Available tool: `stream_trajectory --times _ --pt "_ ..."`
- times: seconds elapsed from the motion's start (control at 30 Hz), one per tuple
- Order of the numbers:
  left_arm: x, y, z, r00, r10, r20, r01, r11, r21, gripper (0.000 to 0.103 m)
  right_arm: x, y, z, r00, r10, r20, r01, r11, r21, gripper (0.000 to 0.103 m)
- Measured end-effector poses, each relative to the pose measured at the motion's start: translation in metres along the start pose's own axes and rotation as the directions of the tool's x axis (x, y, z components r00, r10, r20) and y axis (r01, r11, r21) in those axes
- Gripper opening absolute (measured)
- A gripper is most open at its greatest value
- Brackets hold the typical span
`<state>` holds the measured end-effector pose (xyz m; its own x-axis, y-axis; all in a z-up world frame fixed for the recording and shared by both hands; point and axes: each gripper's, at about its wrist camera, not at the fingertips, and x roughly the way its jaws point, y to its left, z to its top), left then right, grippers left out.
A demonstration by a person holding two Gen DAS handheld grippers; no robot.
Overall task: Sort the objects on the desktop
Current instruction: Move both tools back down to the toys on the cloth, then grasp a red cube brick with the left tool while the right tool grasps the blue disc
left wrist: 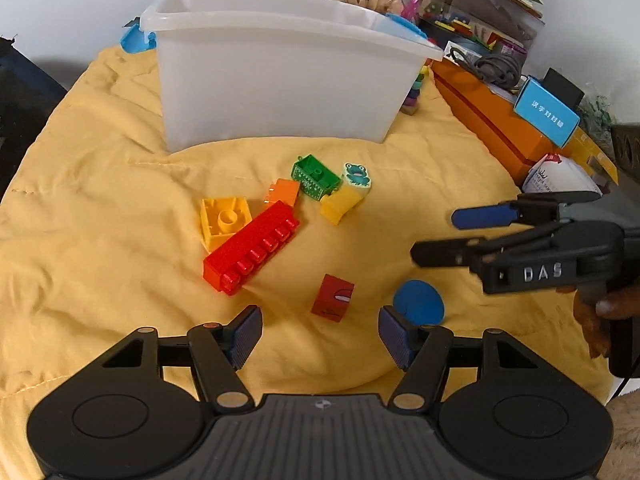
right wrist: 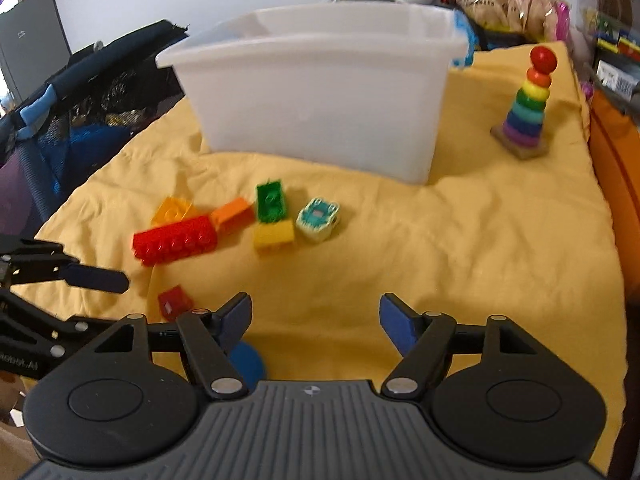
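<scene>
Blocks: a loose cluster is seen on the yellow cloth (left wrist: pixel 100 184) in front of the white bin (left wrist: pixel 280 76); nothing is seen inside the bin from these views.
Red long brick (left wrist: pixel 250 247): laid diagonally, touching the yellow square brick (left wrist: pixel 224 222) and the orange brick (left wrist: pixel 283 193).
Green brick (left wrist: pixel 315 177): tipped on its side, just beside the frog piece (left wrist: pixel 357 176) and a yellow block (left wrist: pixel 341 204).
Red cube (left wrist: pixel 333 298): set apart from the cluster, nearer the grippers.
Blue disc (left wrist: pixel 419 302): flat on the cloth, beside the red cube.
Left gripper (left wrist: pixel 320 336): held wide, nothing between the pads, with the red cube just ahead of the gap.
Right gripper (right wrist: pixel 316 320): held wide, nothing gripped; the blue disc is partly hidden under its left finger.
Ring stacker (right wrist: pixel 526 104): upright on the cloth, right of the bin.
Orange box (left wrist: pixel 492 120): at the cloth's right edge.
</scene>
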<state>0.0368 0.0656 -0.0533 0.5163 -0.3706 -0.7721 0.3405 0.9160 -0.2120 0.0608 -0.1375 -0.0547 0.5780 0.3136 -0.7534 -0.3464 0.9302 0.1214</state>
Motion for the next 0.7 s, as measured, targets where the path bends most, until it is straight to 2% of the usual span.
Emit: stream_trajectory --times 0.43,0.7 --pt "0.002 -0.003 -0.004 0.999 0.019 -0.026 -0.018 1.0 0.008 0.068 0.004 0.007 -0.006 1.0 0.015 -0.015 -0.016 0.999 -0.037 0.079" --pt "-0.001 -0.009 -0.002 1.0 0.009 -0.008 -0.008 0.999 0.052 0.068 0.011 0.025 -0.013 0.999 -0.001 -0.046 -0.006 0.989 -0.146 0.075"
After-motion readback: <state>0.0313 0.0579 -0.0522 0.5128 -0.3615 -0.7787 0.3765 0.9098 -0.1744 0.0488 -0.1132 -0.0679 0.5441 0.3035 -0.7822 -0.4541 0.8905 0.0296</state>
